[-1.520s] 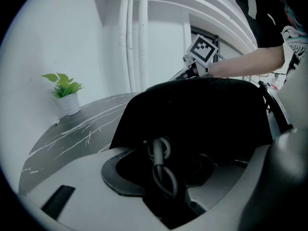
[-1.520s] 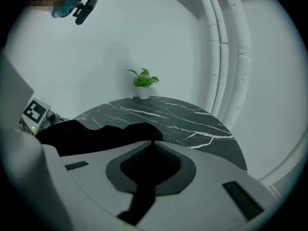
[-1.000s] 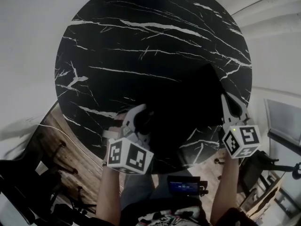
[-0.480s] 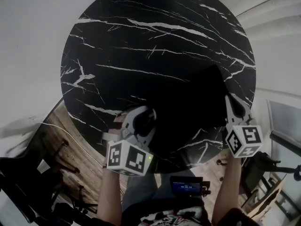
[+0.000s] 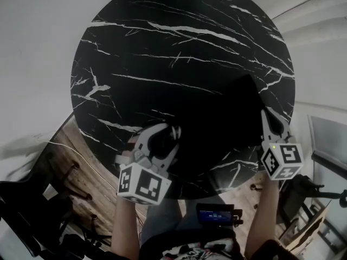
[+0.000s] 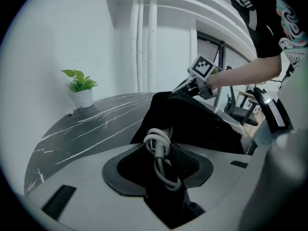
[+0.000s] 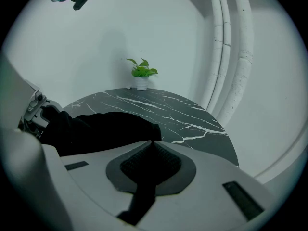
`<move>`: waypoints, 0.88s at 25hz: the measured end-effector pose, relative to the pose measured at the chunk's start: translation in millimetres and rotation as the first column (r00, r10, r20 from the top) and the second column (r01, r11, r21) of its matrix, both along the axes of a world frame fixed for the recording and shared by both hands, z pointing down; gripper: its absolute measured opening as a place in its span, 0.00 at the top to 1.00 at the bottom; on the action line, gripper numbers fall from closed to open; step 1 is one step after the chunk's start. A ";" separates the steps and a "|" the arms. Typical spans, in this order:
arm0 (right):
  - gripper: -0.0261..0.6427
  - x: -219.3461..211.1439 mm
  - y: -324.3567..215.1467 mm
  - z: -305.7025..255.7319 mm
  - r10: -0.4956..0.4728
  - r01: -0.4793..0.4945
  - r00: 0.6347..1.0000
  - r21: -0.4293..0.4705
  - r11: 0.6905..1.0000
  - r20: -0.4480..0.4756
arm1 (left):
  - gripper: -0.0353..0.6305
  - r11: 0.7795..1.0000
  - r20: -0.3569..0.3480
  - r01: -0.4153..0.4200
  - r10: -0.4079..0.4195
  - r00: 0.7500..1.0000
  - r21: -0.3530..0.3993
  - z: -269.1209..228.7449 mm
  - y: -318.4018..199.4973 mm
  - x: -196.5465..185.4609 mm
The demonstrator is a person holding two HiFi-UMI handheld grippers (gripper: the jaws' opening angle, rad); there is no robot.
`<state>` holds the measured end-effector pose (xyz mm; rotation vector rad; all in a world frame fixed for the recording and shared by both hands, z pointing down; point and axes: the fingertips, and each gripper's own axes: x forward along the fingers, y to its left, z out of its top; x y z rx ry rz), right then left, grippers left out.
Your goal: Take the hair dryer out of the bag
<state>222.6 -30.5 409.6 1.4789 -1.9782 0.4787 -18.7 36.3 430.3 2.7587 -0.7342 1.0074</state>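
White walls close round a round black marble table veined in white, and at its near edge the left gripper is clenched on the hair dryer. The left gripper view shows the dryer's dark body wedged between the two pads, with a bundle of white cord looped up in front of it. The jaws stand fairly wide, spread by the bulk they grip. Just beyond them lies the bag, a slack black fabric pouch sprawled flat on the marble. The dryer sits at the bag's near end. Black on black, I cannot tell whether the tail of the dryer is fully clear of the opening. On the other side of the bag, the right gripper has its jaws pressed together on a corner of the cloth, pinning that edge near the table's rim, with the person's forearm reaching in behind it. Across the table, at the far rim, a small green plant stands in a white pot. White pipes run up the wall, and wooden floor shows beside the table.
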 end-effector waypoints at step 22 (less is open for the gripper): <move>0.80 -46.9 12.3 -32.8 -0.174 0.174 0.985 0.027 0.984 -0.023 | 0.70 0.998 -0.072 0.047 -0.050 0.996 -0.046 -11.7 3.1 -3.0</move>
